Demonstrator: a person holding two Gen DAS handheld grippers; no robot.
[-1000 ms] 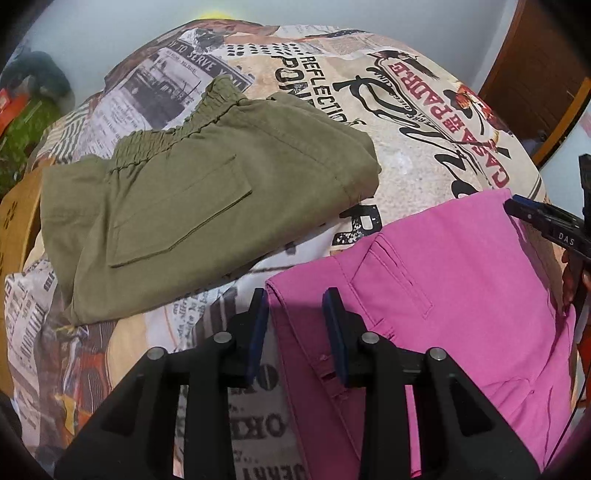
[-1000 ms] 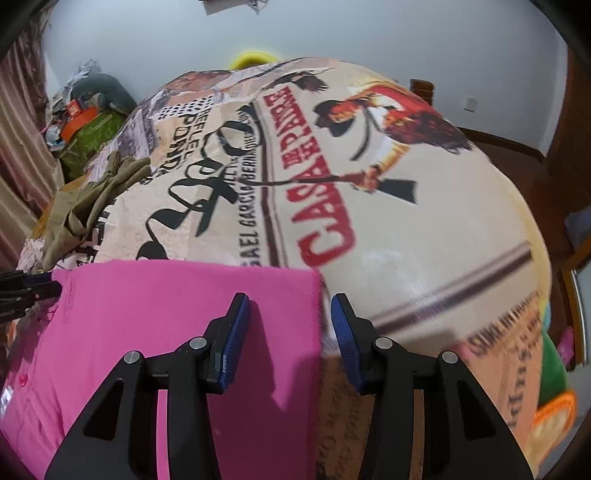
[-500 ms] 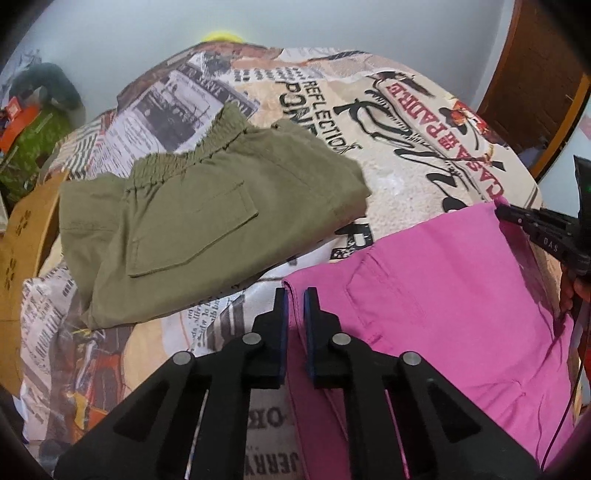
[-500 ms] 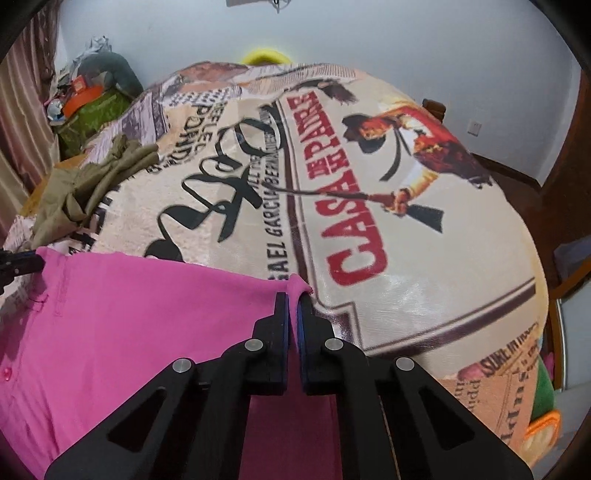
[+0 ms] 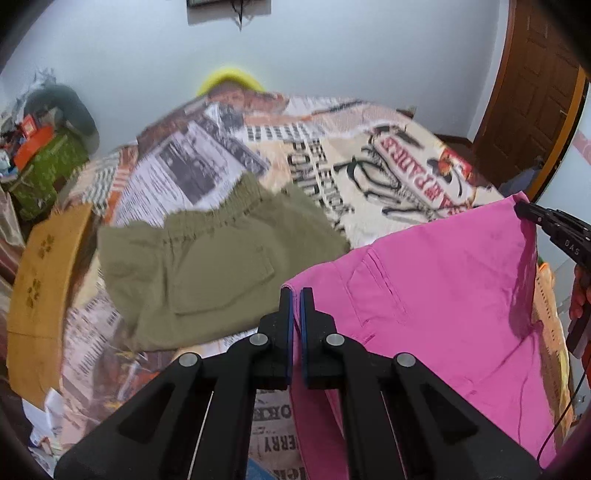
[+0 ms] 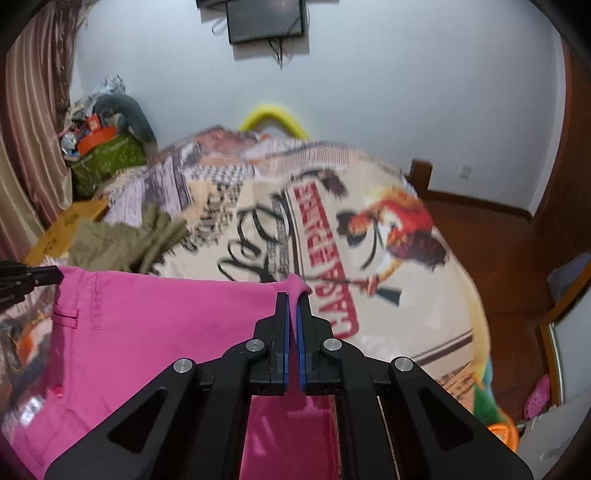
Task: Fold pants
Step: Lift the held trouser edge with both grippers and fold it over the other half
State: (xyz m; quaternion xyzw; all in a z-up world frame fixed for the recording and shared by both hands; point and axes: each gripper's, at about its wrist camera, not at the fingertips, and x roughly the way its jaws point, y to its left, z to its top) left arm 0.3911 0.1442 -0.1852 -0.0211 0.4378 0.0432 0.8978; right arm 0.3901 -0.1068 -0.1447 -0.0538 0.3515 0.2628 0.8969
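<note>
The pink pants (image 5: 436, 280) hang stretched between two grippers above the near part of the bed (image 5: 332, 155), their lower part trailing down toward its near edge. The left gripper (image 5: 295, 295) has its fingers pinched together on one top corner of the fabric; the right gripper (image 6: 294, 295) is clamped on the other corner, a small nub of pink cloth poking up between its blue pads. Behind the pink pants, toward the bed's left side, lies a folded pair of olive pants (image 5: 207, 266) (elastic waistband facing the far edge), close behind the raised pink edge. The bed carries a blanket printed with newsprint and a poster figure. A mustard-yellow board (image 5: 40, 291) sits along the left edge, and a green box (image 6: 107, 162) heaped with clutter stands beyond the far left corner. A dark screen (image 6: 266, 20) hangs on the far wall, and a wooden door (image 5: 535, 99) stands off to the right.
</note>
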